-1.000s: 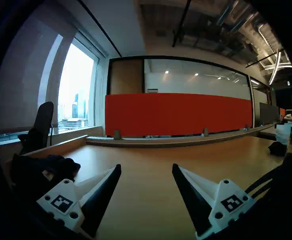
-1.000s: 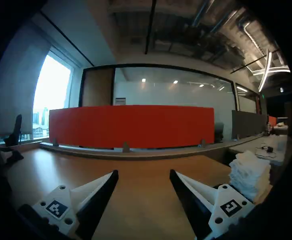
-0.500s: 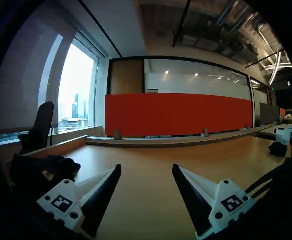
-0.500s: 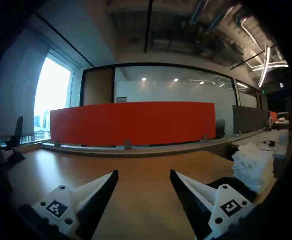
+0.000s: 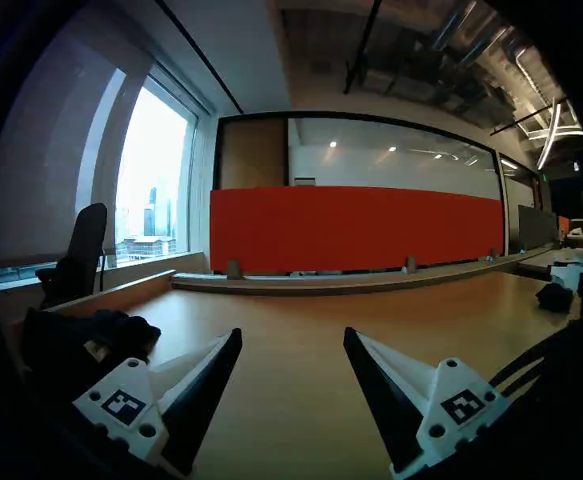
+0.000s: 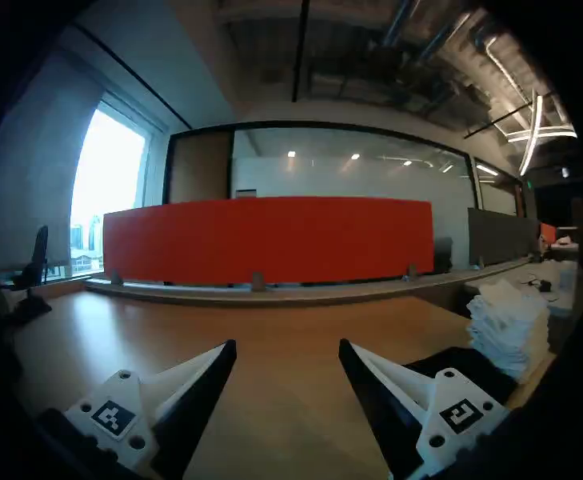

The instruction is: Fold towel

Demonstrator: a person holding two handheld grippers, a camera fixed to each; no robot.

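Wooden desk (image 5: 291,336), red divider (image 5: 355,228) (far edge), office chair (image 5: 79,256), window (image 5: 151,192)

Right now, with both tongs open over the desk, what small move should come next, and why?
Probably swing the right tongs toward the stack of white towels off to their right and take the top one: they and the left tongs stand open and empty, so nothing is in hand to fold.
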